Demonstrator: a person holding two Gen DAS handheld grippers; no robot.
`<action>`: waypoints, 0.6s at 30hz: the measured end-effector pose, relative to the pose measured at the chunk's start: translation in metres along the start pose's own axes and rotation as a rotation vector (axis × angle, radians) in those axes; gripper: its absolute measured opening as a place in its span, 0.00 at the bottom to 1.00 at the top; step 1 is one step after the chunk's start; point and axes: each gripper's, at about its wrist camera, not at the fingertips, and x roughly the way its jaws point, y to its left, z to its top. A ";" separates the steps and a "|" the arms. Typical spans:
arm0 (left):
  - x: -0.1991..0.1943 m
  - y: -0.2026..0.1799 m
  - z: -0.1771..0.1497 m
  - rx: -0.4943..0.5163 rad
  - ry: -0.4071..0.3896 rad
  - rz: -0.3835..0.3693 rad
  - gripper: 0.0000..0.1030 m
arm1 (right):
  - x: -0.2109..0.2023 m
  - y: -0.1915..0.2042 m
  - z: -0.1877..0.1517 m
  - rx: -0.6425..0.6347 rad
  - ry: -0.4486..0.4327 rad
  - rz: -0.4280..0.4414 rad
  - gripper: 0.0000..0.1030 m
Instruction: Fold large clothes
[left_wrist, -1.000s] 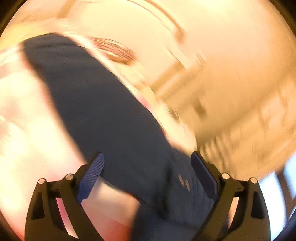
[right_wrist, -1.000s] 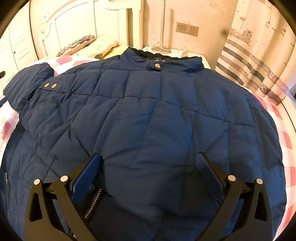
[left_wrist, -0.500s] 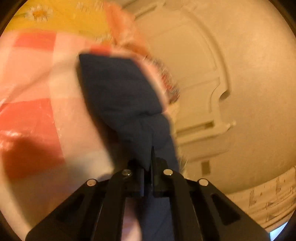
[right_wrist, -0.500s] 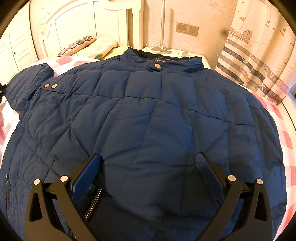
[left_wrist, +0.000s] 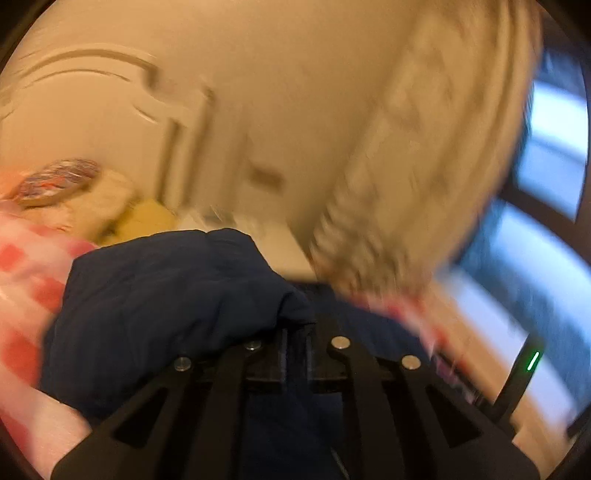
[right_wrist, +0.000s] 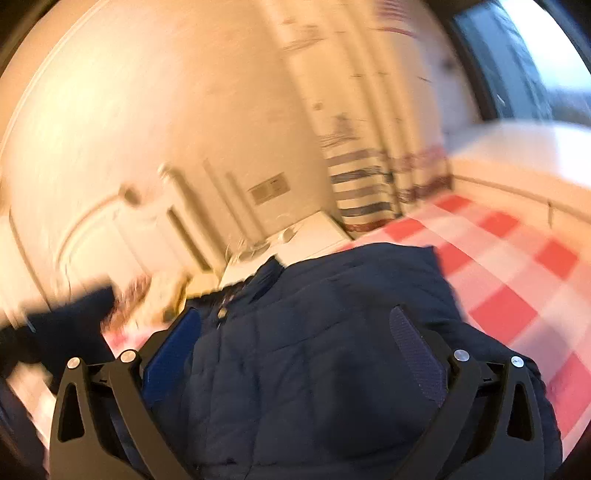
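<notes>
Checked bed cover (right_wrist: 517, 258) carries the navy jacket (right_wrist: 325, 354). Left tongs (left_wrist: 295, 354) are clenched on its sleeve (left_wrist: 166, 295); right tongs (right_wrist: 303, 354) are released. Better to lay the sleeve flat across the chest, without hurry.

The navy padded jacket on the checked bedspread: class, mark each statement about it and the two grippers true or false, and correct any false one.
1. The left gripper is closed on a fold of the navy jacket. True.
2. The right gripper is clamped shut with nothing between its fingers. False: its fingers stand wide apart, with the jacket between them.
3. The bedspread is plain blue. False: it is red and white checked.
4. A striped curtain hangs beyond the bed in the right wrist view. True.
5. The jacket is bright yellow. False: it is dark navy blue.
</notes>
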 end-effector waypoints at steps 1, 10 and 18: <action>0.023 -0.010 -0.011 0.012 0.068 -0.004 0.21 | 0.000 -0.006 0.000 0.032 -0.002 -0.001 0.95; 0.036 -0.050 -0.074 0.171 0.194 -0.021 0.69 | 0.010 -0.014 0.000 0.067 0.060 0.002 0.95; -0.066 0.050 -0.035 -0.061 -0.090 0.314 0.98 | 0.014 -0.015 0.000 0.065 0.083 -0.001 0.95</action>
